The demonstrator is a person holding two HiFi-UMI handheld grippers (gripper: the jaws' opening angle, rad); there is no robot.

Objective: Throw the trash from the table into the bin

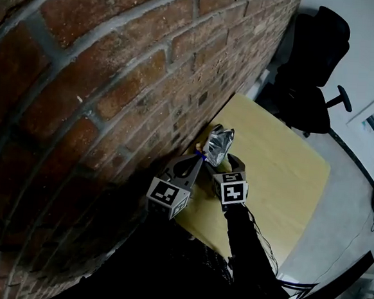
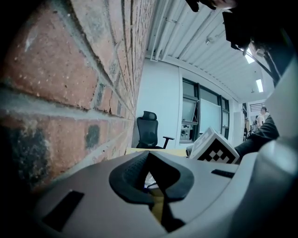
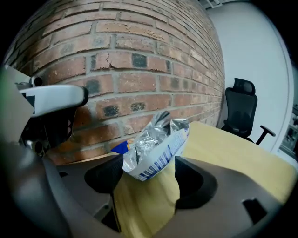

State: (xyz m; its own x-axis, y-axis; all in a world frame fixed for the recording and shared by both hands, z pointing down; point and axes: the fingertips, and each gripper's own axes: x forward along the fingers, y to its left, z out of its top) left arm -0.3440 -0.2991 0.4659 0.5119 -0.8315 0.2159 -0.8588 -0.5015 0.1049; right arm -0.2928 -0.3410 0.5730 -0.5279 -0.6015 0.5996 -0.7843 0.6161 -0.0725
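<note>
While right tongs (image 3: 150, 173) stand wide apart, crumpled foil snack bag (image 3: 156, 144) sits at mouth of jaws, pads not pressing it; bag lies on wooden table (image 1: 282, 166) against brick wall (image 1: 115, 75); left tongs (image 2: 150, 155) closed together, tips just beside bag's blue corner, nothing seen pinched; black office chair (image 1: 309, 65) beyond table.

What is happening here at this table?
A person holds two grippers over a light wooden table beside a red brick wall. The right gripper has its jaws wide apart around a crumpled silver foil snack bag, not yet pressing it. The left gripper, jaws apparently together, points at the bag's blue edge. The bag lies on the table.
</note>
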